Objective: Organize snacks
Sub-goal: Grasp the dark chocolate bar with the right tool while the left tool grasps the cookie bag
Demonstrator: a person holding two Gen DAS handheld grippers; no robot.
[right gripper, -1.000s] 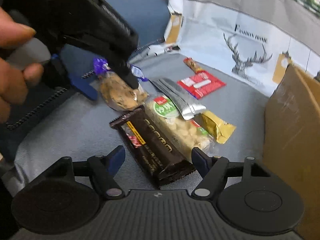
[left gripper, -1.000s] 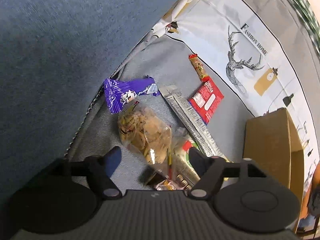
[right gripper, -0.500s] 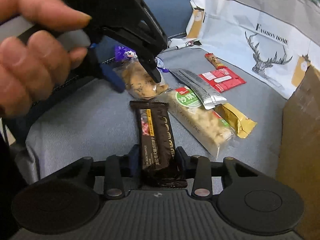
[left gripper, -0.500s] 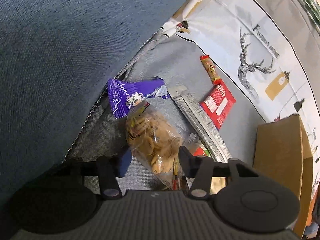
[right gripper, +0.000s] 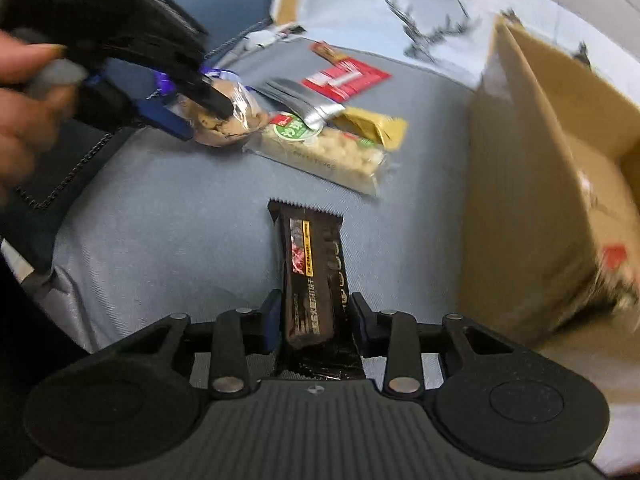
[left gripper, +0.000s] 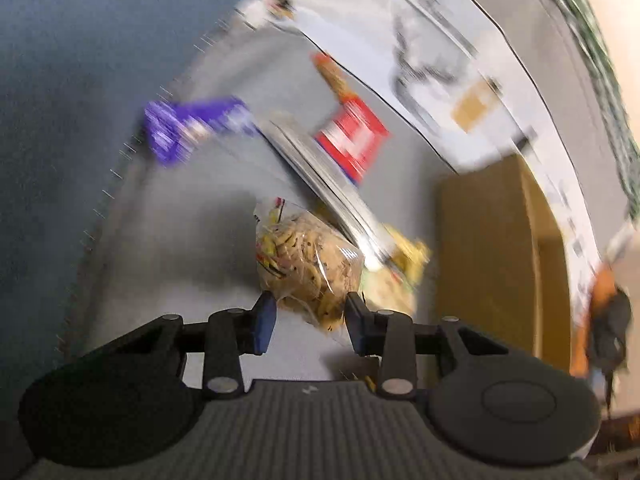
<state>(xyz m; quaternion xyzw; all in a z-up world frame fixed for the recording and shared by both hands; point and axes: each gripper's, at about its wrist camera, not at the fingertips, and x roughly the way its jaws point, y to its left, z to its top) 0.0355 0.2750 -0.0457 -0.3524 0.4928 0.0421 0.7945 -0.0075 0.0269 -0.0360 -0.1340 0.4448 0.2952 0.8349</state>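
My left gripper (left gripper: pixel 310 314) is shut on a clear bag of cookies (left gripper: pixel 308 266) and holds it above the grey cushion; it also shows in the right wrist view (right gripper: pixel 200 114) with the bag (right gripper: pixel 236 118). My right gripper (right gripper: pixel 312 314) is shut on a dark brown chocolate bar (right gripper: pixel 314 268), lifted off the cushion. On the cushion lie a purple packet (left gripper: pixel 188 130), a silver packet (right gripper: pixel 298 102), a red packet (right gripper: pixel 346 78), a gold packet (right gripper: pixel 372 128) and a pale puffed-snack bar (right gripper: pixel 324 152).
An open cardboard box (right gripper: pixel 552 184) stands at the right, also in the left wrist view (left gripper: pixel 492 252). A white deer-print cloth (right gripper: pixel 432 12) covers the back. A dark blue cushion (left gripper: pixel 80 80) rises at the left. The left wrist view is motion-blurred.
Both grippers closed on their snacks and lifted: the left with the cookie bag, the right with the chocolate bar. Both views have swung right toward the box.
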